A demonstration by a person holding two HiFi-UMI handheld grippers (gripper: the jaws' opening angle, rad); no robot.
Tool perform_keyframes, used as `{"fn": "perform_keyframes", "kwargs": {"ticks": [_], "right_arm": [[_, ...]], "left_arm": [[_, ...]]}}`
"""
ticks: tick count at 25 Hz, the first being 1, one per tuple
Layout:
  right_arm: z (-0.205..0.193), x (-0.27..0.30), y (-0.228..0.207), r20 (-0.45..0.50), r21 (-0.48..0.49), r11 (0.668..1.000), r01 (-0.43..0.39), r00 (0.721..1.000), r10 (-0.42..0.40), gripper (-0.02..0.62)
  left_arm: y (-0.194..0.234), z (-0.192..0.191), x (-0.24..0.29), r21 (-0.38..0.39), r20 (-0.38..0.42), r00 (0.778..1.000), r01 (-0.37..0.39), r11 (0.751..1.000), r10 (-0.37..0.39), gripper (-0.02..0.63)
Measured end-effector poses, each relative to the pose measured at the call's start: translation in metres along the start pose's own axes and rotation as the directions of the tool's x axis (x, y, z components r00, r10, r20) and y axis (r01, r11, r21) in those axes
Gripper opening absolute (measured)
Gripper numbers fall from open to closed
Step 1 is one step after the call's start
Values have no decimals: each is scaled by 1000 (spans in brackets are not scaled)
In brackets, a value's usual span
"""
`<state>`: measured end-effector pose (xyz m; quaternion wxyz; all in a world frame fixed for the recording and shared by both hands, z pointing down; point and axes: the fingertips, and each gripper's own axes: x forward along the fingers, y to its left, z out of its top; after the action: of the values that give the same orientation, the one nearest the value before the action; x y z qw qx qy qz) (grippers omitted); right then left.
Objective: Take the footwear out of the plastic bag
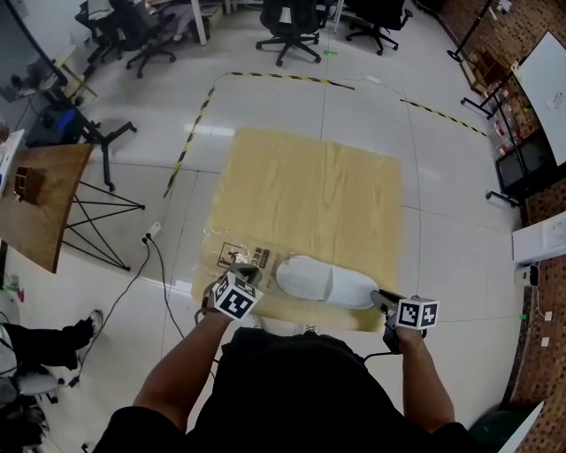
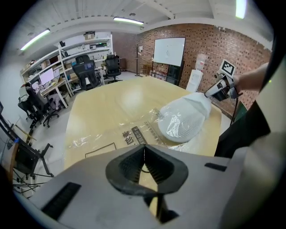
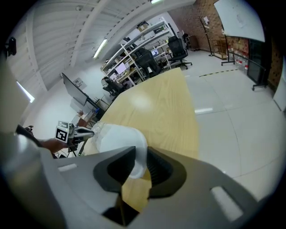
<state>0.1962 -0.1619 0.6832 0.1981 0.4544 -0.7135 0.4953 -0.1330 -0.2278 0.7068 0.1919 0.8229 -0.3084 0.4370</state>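
Centrally, the pale wooden tabletop (image 1: 309, 177) carries a clear plastic bag (image 1: 232, 255) with dark print, lying flat near your edge. A white shoe (image 1: 323, 281) lies across the bag's right part. Its toe end sits under crinkled film, while its heel end reaches towards your right hand. Your right tongs (image 3: 140, 154) are closed partway on that heel end, with both pads pressing the white material. Your left tongs (image 2: 144, 152) are fully closed, pads together, at the bag's near left edge; whether film is nipped between them cannot be told. Office chairs (image 1: 292, 22) stand on the pale floor beyond the tabletop's far edge.
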Motion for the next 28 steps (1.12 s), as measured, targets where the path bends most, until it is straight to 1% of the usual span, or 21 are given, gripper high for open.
{"fn": "perform_keyframes", "kwargs": {"ticks": [1, 3, 5, 7, 9, 11, 15, 18, 20, 25, 28], "right_arm": [[0, -4, -4, 4, 6, 1000, 9, 1000, -9, 84], [-1, -10, -11, 13, 25, 1000, 17, 1000, -17, 84], [-4, -13, -16, 23, 47, 999, 11, 1000, -13, 84], [-6, -14, -17, 30, 63, 998, 4, 1000, -5, 83], [-6, -14, -15, 34, 67, 998, 0, 999, -2, 83], [-6, -15, -14, 34, 65, 998, 1, 999, -3, 83], [-8, -20, -19, 37, 60, 998, 10, 999, -12, 82], [-12, -28, -28, 33, 54, 998, 27, 999, -29, 81], [-16, -32, -34, 30, 56, 998, 39, 999, -41, 83], [-16, -42, -43, 32, 53, 997, 56, 998, -58, 81], [-16, -44, -47, 30, 45, 997, 58, 998, -60, 81]], "left_arm": [[0, 4, -2, 2, 21, 1000, 5, 1000, -5, 20], [-7, 7, -1, 12, 40, 998, 45, 999, -45, 94], [-17, 1, 7, 31, 12, 995, 97, 995, -97, 188], [-21, -7, 14, 55, -28, 994, 104, 993, -103, 198], [-18, -11, 19, 61, -58, 995, 84, 995, -80, 191], [-16, -13, 22, 52, -83, 994, 77, 996, -72, 149], [-11, -14, 24, 18, -88, 992, 89, 996, -87, 113], [-4, -13, 23, 29, -87, 994, 63, 998, -61, 69], [3, -14, 22, 26, -84, 996, 38, 999, -36, 54], [26, -18, 19, -19, -79, 997, -14, 1000, 12, 35], [48, -24, 15, -81, -75, 996, -60, 995, 54, 29]]}}
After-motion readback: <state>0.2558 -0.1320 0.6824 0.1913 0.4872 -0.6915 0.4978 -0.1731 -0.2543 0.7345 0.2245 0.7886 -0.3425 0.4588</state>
